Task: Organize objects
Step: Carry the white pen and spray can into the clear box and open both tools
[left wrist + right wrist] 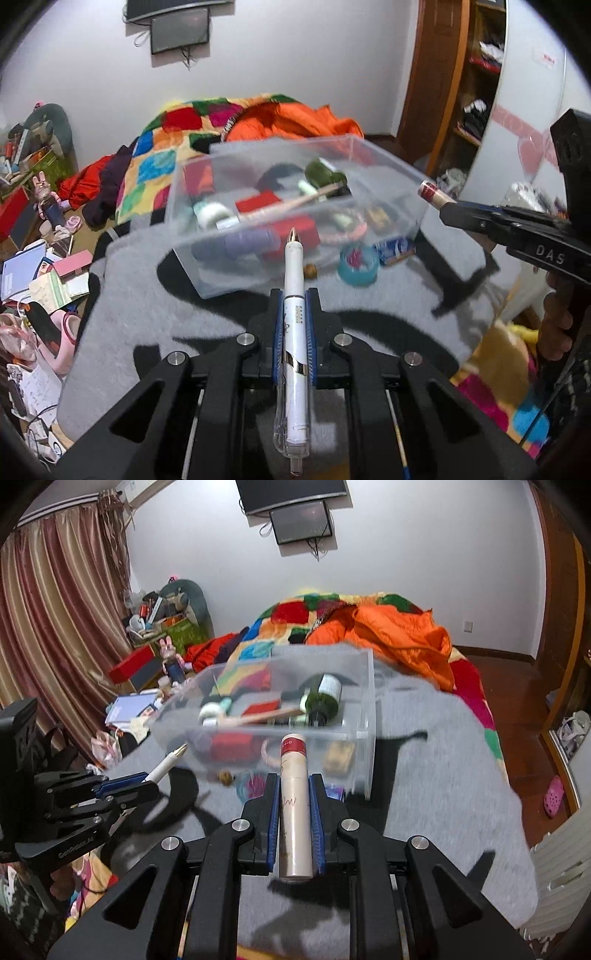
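1. My left gripper (294, 295) has its jaws clamped on a white pen (294, 325), gold tip pointing at the clear plastic bin (388, 177).
2. My right gripper (294, 782) grips a beige tube (294, 805) with a red band, aimed at the same bin.
3. The bin sits on the grey blanket (443, 768), already full of bits.
4. A teal tape roll (358, 264) lies just beside it.

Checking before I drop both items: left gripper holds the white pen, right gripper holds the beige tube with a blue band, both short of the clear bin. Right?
Not quite: the band on the beige tube is red, not blue, as the right wrist view shows. The rest holds: the left gripper holds the white pen, the right gripper holds the tube, both short of the clear bin.
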A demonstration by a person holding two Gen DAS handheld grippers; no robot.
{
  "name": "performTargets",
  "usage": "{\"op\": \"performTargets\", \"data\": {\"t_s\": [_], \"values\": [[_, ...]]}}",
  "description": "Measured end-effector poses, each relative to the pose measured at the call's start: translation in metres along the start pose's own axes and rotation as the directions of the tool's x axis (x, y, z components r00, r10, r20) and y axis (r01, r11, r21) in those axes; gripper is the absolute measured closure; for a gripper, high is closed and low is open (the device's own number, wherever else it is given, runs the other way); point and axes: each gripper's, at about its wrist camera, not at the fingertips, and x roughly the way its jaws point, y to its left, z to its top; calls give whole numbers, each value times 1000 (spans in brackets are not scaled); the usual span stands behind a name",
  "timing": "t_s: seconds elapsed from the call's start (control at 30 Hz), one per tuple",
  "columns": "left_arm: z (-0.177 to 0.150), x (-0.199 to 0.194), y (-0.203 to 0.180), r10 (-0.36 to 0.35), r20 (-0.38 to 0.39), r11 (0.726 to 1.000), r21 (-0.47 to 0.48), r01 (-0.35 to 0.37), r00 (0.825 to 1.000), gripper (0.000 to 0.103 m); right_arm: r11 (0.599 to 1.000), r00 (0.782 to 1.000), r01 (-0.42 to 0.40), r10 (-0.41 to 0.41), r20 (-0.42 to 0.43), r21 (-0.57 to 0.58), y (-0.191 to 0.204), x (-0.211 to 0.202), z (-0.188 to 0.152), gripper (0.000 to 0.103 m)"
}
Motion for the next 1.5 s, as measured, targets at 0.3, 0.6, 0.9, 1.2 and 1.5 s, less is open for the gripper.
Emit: {"op": "performTargets", "data": {"t_s": [0.3, 0.6, 0.9, 1.2, 1.5], "values": [[31, -12, 14, 3, 90, 998, -68, 3, 996, 93, 1000, 997, 0, -1, 82, 14, -7, 3, 43, 89], [69, -13, 27, 13, 148, 996, -92, 0, 989, 93, 999, 994, 26, -29, 106, 32, -14, 20, 73, 89], [99, 25, 42, 53, 111, 992, -117, -40, 992, 93, 998, 996, 56, -58, 69, 29, -16, 52, 87, 89], [101, 74, 45, 44, 12, 991, -127, -42, 999, 93, 997, 997, 77, -77, -18, 14, -17, 92, 80, 89], [95, 93, 32, -32, -45, 994, -105, 27, 998, 93, 995, 993, 102, -102, -57, -11, -16, 107, 73, 89]]}}
